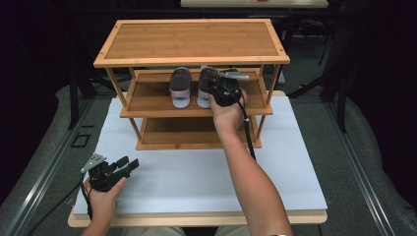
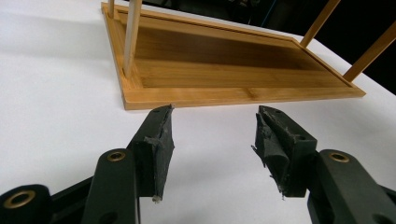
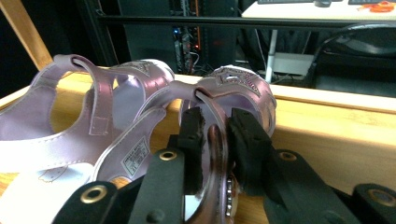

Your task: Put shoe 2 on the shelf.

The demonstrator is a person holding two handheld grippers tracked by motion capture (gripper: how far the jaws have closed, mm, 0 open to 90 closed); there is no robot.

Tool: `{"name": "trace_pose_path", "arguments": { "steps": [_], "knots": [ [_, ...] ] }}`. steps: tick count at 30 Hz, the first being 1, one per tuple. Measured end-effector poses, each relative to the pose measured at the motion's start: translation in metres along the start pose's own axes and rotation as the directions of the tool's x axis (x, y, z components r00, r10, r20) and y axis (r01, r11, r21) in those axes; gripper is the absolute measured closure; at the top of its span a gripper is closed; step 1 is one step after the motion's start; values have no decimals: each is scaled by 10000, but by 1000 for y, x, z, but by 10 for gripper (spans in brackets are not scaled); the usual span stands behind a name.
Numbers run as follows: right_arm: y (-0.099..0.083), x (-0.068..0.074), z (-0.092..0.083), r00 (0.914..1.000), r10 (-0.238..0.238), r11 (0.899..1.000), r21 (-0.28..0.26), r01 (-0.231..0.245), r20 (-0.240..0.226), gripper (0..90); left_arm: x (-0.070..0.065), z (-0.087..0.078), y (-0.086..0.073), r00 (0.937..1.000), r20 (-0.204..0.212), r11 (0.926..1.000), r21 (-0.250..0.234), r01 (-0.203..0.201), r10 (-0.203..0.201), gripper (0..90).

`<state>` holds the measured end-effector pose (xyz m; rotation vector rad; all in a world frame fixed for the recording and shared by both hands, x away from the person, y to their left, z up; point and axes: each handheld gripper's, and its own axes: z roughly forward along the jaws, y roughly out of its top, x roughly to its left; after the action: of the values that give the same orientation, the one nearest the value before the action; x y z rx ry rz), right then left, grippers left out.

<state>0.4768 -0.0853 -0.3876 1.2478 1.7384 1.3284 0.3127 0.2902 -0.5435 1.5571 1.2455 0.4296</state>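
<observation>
Two lilac sandals stand side by side on the middle shelf of a bamboo rack [image 1: 120, 61]: the left sandal [image 1: 180, 88] [image 3: 70, 116] and the right sandal [image 1: 204, 91] [image 3: 243, 81]. My right gripper [image 1: 214, 87] [image 3: 215, 116] reaches into that shelf, and the right sandal's heel strap [image 3: 215, 140] stands between its jaws. Slim gaps show beside the strap, so the pads are not pressing on it. My left gripper [image 1: 129, 164] [image 2: 212, 121] hovers open and empty over the white tabletop [image 1: 196, 177] at the front left.
The rack's top shelf [image 1: 192, 39] is bare, and so is the bottom shelf [image 1: 196, 132] [image 2: 233, 95]. The rack's slim legs [image 2: 131, 32] rise at its corners. Dark floor and metal rails surround the table.
</observation>
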Motion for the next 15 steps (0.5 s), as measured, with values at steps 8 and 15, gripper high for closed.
{"name": "trace_pose_path", "arguments": {
  "steps": [8,15],
  "knots": [
    [2,-4,-6,9970,-7,9998,-206,-9,-780,589,-3,1,1,9993,-127,9994,52,-353,354,467],
    [2,8,-25,9925,-1146,9902,-855,1107,-424,537,-5,4,0,9977,-433,9985,205,-517,525,489]
  ]
}}
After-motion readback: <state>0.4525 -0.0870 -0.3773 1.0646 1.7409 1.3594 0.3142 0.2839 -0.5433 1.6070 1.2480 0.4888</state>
